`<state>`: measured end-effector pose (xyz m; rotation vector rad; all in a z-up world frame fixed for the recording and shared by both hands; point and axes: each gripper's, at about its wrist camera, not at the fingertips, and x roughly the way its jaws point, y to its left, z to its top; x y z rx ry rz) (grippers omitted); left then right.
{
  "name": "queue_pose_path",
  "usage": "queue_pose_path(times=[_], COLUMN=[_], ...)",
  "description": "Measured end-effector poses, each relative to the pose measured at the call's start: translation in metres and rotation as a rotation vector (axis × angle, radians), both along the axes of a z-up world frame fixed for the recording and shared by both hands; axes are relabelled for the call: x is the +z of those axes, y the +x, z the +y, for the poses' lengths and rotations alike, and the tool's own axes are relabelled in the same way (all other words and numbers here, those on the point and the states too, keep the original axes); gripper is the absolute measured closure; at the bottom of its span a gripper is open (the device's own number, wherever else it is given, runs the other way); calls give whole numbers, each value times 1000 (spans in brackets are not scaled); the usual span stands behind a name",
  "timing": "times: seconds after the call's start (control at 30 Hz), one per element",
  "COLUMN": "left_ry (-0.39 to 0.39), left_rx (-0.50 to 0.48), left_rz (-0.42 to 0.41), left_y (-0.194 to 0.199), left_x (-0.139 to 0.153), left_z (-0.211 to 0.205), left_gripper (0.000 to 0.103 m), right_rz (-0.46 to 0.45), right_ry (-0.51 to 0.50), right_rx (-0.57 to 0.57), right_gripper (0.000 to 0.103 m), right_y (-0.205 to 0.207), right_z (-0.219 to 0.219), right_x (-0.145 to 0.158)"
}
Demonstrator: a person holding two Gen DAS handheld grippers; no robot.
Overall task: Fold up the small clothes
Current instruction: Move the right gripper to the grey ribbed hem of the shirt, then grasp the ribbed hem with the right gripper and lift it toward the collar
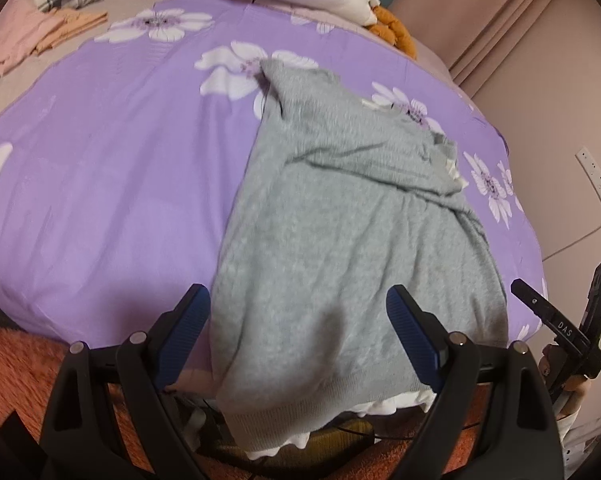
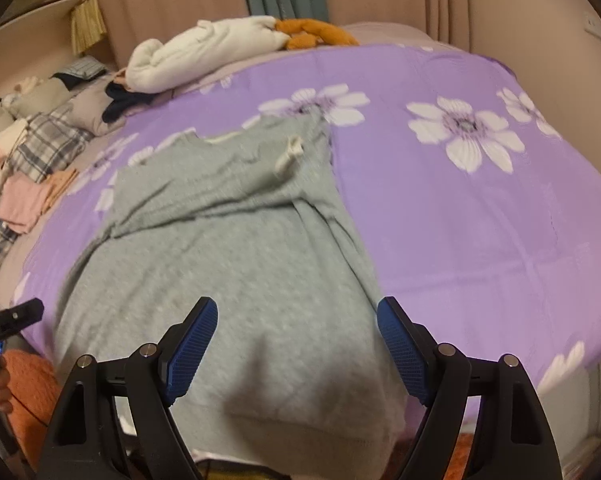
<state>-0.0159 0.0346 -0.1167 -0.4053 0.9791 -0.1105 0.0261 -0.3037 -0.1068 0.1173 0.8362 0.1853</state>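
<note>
Purple floral bedsheet (image 1: 120, 184) covers a bed that fills both wrist views, with pale curtains behind. At the far left edge of the bed lies a stack of folded pink and peach clothes (image 1: 24, 36), apparently finished pieces; exactly how many are in it cannot be told, though at least two colours show. Beside them sits a plaid garment (image 2: 40, 148), and further back a rolled cream quilt (image 2: 204, 52) and an orange plush item (image 2: 320, 34). One grey sweater (image 1: 340, 240) lies near the front edge of the bed, its hem hanging over the edge with a white ruffled lining peeking out. One sleeve looks folded inward across the chest, so folding seems begun; the body still needs folding up and stacking. Two claws are present. The left claw (image 1: 300, 336) stands wide open above the sweater's lower part, gripping nothing. The right claw (image 2: 296, 344) is likewise wide open above the hem, holding nothing.
</note>
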Motion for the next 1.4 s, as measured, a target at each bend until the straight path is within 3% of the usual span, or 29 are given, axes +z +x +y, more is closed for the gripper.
queue_pose_path(times=[0.07,0.23,0.57,0.7,0.8,0.83,0.87,0.93,1.03,1.1,1.3,1.4], left_ry=[16,50,-54,-105,-62,-23,1,0,-24,-15,-76,-66], left_rx=[0,4,-24,-25,1,4,6,12,3,-10,-42,-34], left_rz=[24,36,107,134,122,112,102,80,52,-13,-132,-166], left_y=[-1,-7,-19,-24,-33,-36,-39,-44,-46,-45,-24,-2], left_x=[-5,-10,-33,-42,-43,-43,-43,-43,-35,-15,31,43], left_z=[-2,3,5,4,-1,-3,-5,-6,-6,-8,-1,2], left_gripper=[11,6,7,15,38,48,51,71,90,91,91,91], right_rz=[27,63,112,141,154,138,128,119,115,108,13,-39], right_ry=[31,49,76,66,54,15,-20,-25,-44,8,181,183], right_rx=[-12,-36,-77,-63,-66,-77,-82,-70,-62,-52,-5,-36], right_gripper=[7,6,6,7,16,25,42,64,81,86,87,88], right_y=[-2,-11,-25,-29,-33,-35,-37,-39,-37,-37,-31,-15], right_z=[-5,-9,-25,-24,-18,-14,-10,-4,0,-4,-25,-26], right_x=[-7,-19,-32,-40,-48,-49,-50,-50,-46,-38,4,20])
